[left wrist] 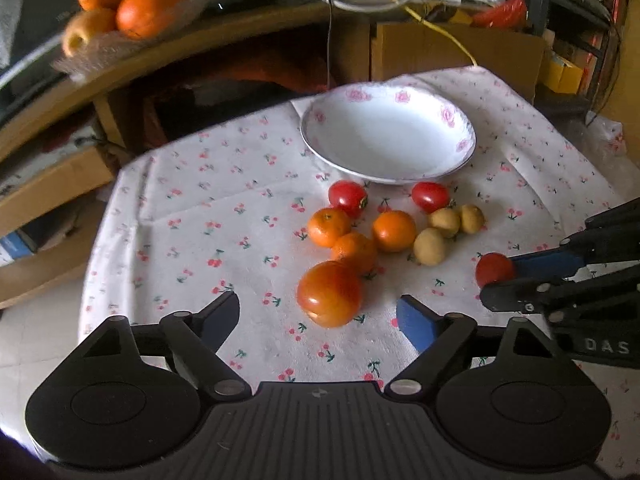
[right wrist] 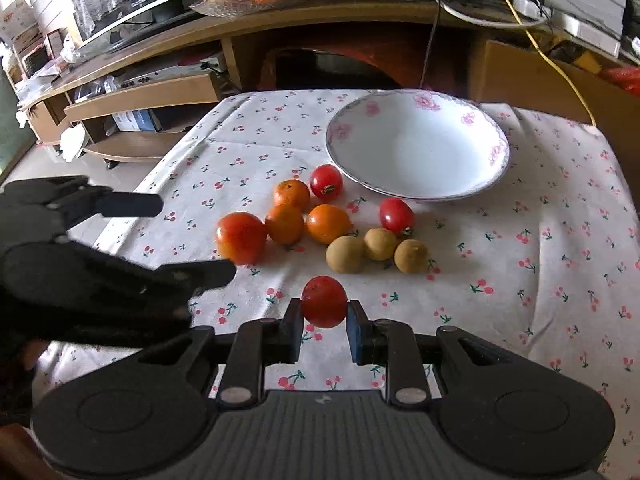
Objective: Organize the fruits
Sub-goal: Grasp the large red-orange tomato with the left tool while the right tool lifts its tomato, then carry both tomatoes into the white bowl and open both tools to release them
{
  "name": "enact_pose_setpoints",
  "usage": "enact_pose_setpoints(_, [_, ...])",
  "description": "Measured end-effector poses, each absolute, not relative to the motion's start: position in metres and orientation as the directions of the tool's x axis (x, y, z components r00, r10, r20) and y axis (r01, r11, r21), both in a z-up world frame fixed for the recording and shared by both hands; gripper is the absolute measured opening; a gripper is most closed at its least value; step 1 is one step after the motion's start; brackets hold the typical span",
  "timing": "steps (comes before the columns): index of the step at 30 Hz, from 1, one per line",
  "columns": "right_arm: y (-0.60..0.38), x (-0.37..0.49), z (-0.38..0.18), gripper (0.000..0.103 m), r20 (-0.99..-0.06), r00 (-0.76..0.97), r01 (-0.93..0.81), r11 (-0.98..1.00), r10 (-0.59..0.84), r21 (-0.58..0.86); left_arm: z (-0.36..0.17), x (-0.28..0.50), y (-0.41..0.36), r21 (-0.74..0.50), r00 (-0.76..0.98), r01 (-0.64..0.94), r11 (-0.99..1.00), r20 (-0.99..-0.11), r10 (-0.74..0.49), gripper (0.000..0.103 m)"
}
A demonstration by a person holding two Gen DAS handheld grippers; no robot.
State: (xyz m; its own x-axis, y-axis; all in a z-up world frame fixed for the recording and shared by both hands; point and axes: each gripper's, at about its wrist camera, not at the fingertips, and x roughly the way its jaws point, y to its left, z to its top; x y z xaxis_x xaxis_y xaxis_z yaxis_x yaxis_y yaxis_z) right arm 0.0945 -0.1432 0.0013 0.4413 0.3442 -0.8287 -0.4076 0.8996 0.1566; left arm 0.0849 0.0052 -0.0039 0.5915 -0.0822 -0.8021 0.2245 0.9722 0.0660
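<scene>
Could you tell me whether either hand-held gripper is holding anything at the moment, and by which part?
The right hand-held gripper pinches a small red tomato across its sides. The left hand-held gripper is open, holding nothing.

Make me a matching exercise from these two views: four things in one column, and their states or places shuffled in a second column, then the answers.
Things:
1. small red tomato
2. flowered bowl
3. large tomato
4. left gripper

States:
A. holds nothing
B. pinched in the right gripper
C. jaws open
D. lying on the cloth between open jaws

Pairs: 1-B, 2-A, 3-D, 4-C
</scene>
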Motion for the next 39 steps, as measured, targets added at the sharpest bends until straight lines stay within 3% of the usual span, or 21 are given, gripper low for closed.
enact_pose_setpoints(5, [-0.142,0.104,-0.007,0.018,-0.853,0.404,-0.422,0.895,0.331,0.147,-0.023,0.101,0.004,0.038,0.548,0.243,0.969,-0.83,-0.105,0.068])
enact_pose_setpoints(15, [-0.142,0.111,-0.007,0.018,-0.839,0.389,-0.419,0.884,0.379,0.205,-0.033,0.11,0.002,0.009,0.534,0.243,0.97,-0.836,-0.126,0.052])
enact_pose_setpoints(32, [-0.153,0.131,-0.003,0.018,-0.826,0.426,-0.359,0.907,0.37,0.221,0.003,0.113,0.001,-0.124,0.551,0.242,0.962,-0.799,-0.242,0.051])
enact_pose_setpoints(39, [-0.16,0.165,0.01,0.018,-0.803,0.475,-0.34,0.917,0.36,0.21,0.014,0.148,-0.014,-0.109,0.574,0.25,0.962,-0.783,-0.238,0.051])
